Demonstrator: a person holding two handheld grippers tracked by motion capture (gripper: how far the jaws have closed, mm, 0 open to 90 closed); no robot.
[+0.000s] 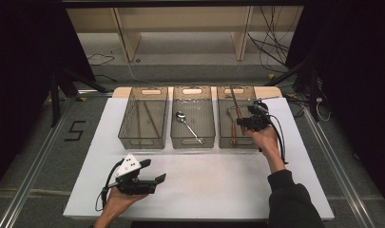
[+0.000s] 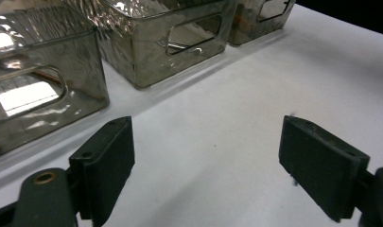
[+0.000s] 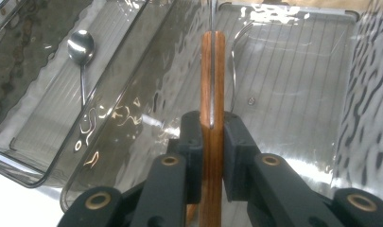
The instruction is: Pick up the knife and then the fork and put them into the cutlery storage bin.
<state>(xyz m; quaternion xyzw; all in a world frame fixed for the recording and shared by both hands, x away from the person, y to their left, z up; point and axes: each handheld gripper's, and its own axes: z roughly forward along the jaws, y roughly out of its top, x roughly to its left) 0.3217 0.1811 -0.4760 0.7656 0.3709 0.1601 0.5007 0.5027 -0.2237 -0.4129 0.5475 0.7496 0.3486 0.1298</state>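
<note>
A white table [image 1: 199, 185] carries three smoky see-through bins in a row along its far half. The left bin [image 1: 143, 117] holds what look like two thin dark sticks [image 1: 145, 121], too slender to name for sure. The middle bin [image 1: 193, 116] holds a metal spoon [image 1: 187, 124], bowl toward the far end. The right bin [image 1: 236, 118] has a wooden-handled piece [image 1: 234, 130] lying in it already, and above it the right gripper [image 1: 245, 122] has its jaws clamped on the wooden handle of a knife [image 1: 234, 105], its blade slanting up toward the bin's far end.

The right gripper view brings that handle close — the knife's handle [image 3: 212, 94] pinched between the two black pads — and shows a fork [image 3: 234, 56] lying on the ribbed bin floor beyond, which the high view barely hints at. The spoon [image 3: 81, 47] sits off to its left through the bin wall.

The left gripper [image 1: 149, 183] rests near the table's front edge, well apart from the bins — jaws spread wide with nothing between them, bare tabletop showing in the left gripper view.
</note>
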